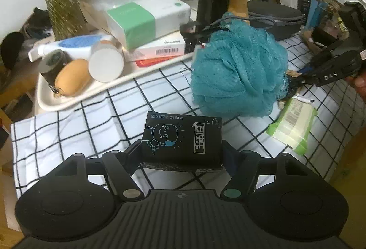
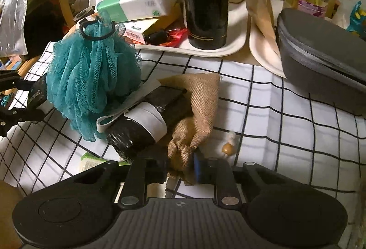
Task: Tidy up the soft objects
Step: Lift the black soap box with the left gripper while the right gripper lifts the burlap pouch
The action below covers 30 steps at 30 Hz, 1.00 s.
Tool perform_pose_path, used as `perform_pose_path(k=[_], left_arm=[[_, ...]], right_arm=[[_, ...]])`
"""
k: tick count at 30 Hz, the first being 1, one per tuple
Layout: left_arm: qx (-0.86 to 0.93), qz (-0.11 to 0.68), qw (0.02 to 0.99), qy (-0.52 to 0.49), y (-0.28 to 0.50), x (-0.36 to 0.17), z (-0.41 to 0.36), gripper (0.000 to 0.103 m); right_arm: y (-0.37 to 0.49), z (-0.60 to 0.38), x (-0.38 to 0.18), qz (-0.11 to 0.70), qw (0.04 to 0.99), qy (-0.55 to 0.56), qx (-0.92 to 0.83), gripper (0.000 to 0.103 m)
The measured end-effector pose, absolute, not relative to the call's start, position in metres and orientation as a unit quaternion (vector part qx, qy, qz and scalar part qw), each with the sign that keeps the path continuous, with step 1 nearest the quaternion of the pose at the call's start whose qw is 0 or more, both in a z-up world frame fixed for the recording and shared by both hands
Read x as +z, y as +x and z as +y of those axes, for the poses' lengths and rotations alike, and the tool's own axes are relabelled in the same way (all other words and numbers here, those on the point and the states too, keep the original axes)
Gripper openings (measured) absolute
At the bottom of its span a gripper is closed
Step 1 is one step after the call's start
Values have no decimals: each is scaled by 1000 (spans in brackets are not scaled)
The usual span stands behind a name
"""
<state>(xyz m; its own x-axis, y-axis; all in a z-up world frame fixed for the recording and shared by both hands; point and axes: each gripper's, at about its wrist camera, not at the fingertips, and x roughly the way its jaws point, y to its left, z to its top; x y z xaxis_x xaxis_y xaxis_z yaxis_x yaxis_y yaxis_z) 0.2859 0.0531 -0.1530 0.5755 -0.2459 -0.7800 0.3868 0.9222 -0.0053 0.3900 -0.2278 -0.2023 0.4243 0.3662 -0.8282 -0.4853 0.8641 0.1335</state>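
Left tongs: pads clamped on the two sides of a black tissue pack, low centre of the left wrist view; the pack stands out ahead of the fingers, above the checked cloth on the desk.
Right tongs: drawn narrow, pinching the gathered mouth of a burlap pouch, low centre of the right wrist view; a blue pad shows against the fabric.
Pouch load: a black roll with a white band lies on or half out of the pouch, to the upper left of the right tongs; which of the two cannot be told.
Teal bath pouf: centre right of the left wrist view, beyond the tissue pack, resting on the cloth; it touches the black roll in the right wrist view.
Green wipes packet: lower right of the pouf, flat on the cloth.
White tray: upper left of the left wrist view, already crowded with bottles and boxes.
Risk, pouch: the grip takes only bunched fabric, so a lift would probably tip the roll out or let the burlap slip.
Risk, pouf: a dragged pouch may shove it aside.
Risk, tissue pack: soft sides may squeeze out forward.
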Motion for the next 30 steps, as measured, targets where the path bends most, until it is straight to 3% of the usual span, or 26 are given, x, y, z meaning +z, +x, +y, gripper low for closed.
perform_pose_path(k=[30], left_arm=[[-136,341,930,18,248,-92,63,69]], right_arm=[[317,-301,-107,373,908,-1,188,20]])
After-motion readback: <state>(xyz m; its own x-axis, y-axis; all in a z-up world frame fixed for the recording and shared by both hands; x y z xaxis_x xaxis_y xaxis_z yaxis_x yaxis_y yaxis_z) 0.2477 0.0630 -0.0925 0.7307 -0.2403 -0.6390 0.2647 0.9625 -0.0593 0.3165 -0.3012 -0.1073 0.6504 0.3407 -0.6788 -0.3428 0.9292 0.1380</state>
